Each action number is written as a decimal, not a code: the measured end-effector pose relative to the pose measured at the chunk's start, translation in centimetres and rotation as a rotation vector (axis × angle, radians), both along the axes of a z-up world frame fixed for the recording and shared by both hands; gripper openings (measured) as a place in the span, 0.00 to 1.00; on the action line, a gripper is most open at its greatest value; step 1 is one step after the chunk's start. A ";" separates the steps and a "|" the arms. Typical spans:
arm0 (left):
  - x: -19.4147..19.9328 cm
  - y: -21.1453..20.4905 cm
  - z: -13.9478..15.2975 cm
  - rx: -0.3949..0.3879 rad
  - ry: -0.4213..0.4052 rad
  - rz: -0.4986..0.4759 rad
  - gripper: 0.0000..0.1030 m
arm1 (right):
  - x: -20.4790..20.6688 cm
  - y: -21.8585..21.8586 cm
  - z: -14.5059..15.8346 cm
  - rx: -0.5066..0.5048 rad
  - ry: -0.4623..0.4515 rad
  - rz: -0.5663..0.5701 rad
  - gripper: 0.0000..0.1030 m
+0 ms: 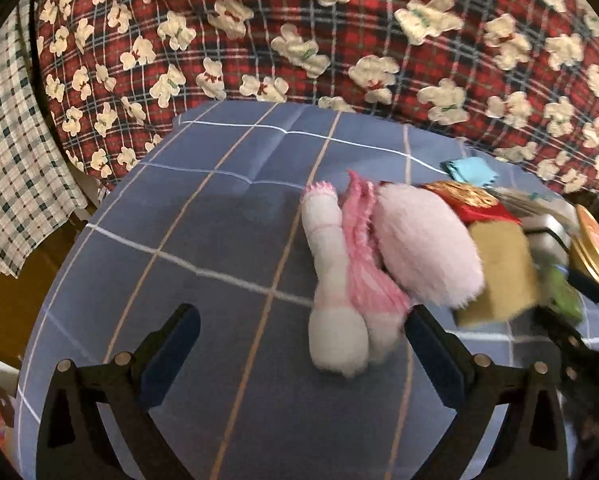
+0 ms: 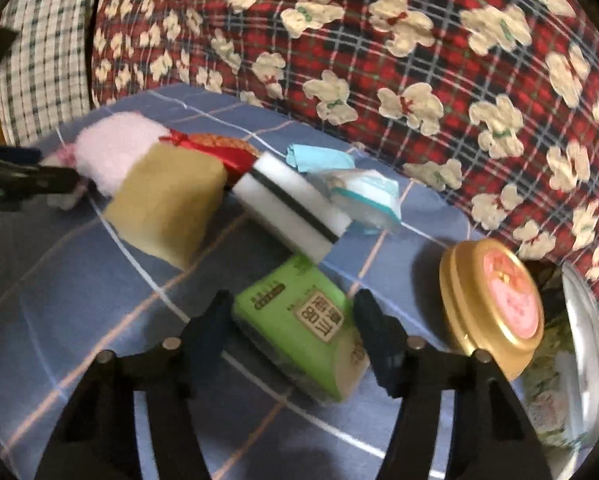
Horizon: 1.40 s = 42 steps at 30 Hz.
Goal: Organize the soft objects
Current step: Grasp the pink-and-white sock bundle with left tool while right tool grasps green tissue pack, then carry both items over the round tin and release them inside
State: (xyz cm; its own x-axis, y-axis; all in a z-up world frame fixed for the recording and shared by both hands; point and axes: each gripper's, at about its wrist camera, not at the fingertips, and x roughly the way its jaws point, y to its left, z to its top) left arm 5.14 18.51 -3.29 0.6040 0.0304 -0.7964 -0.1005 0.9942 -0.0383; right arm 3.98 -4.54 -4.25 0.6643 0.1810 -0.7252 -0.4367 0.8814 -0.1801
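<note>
Green tissue pack (image 2: 299, 320) sits between the right tongs (image 2: 293, 320), seemingly gripped.
Left tongs (image 1: 303, 332) gape, released, around a pink-and-white soft toy (image 1: 339, 304), lower centre.

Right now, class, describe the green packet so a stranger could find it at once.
On the blue checked cloth, look nearest the right gripper, between its fingers. The green packet lies there, just below the white sponge. It alone is bright green with a printed label.
</note>
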 end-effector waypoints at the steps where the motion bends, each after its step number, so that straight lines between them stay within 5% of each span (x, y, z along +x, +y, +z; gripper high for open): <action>1: 0.4 0.0 -0.2 0.010 0.005 0.011 1.00 | 0.0 -0.6 0.3 0.045 0.011 -0.008 0.55; 8: 1.6 -1.4 -0.8 0.166 -0.028 -0.003 0.95 | -0.9 -4.0 2.7 0.293 0.027 -0.049 0.35; 10: 1.6 -1.5 -1.0 0.146 -0.021 -0.023 0.69 | -1.3 -4.3 2.9 0.368 0.059 -0.035 0.19; 13: 1.2 -0.8 -1.1 0.011 -0.025 -0.077 0.39 | -1.8 -4.7 2.8 0.429 0.090 -0.032 0.14; 16: 0.6 -0.3 -0.6 -0.058 -0.042 -0.091 0.35 | -2.6 -4.9 2.7 0.449 0.088 -0.024 0.14; 19: -0.9 -0.5 0.3 -0.014 -0.074 -0.092 0.35 | -3.4 -5.2 2.8 0.455 0.070 -0.022 0.14; 21: -2.1 -0.6 0.7 -0.013 -0.093 -0.102 0.35 | -3.8 -5.6 2.8 0.448 0.043 -0.039 0.18; 23: -3.5 -0.5 1.3 -0.031 -0.120 -0.115 0.35 | -4.0 -6.0 2.8 0.429 0.018 -0.075 0.51; 24: -4.4 -0.2 1.7 -0.041 -0.136 -0.120 0.35 | -4.1 -6.3 3.0 0.441 0.008 -0.090 0.85; 25: -5.2 -0.1 2.0 -0.052 -0.150 -0.124 0.35 | -4.2 -6.5 3.2 0.463 -0.001 -0.089 1.00; 27: -6.7 0.1 2.6 -0.071 -0.179 -0.135 0.35 | -4.2 -6.3 3.5 0.481 -0.010 -0.063 1.00; 32: -8.6 -1.4 4.2 -0.040 -0.228 -0.169 0.35 | -2.1 -3.2 0.9 0.280 0.097 -0.081 0.97; 36: -9.3 -3.2 5.2 -0.050 -0.258 -0.205 0.35 | -1.4 -1.5 0.0 0.150 0.086 -0.110 0.68; 42: -9.9 -6.0 5.1 -0.008 -0.260 -0.243 0.35 | -2.7 -2.1 -0.2 0.138 0.075 -0.136 0.66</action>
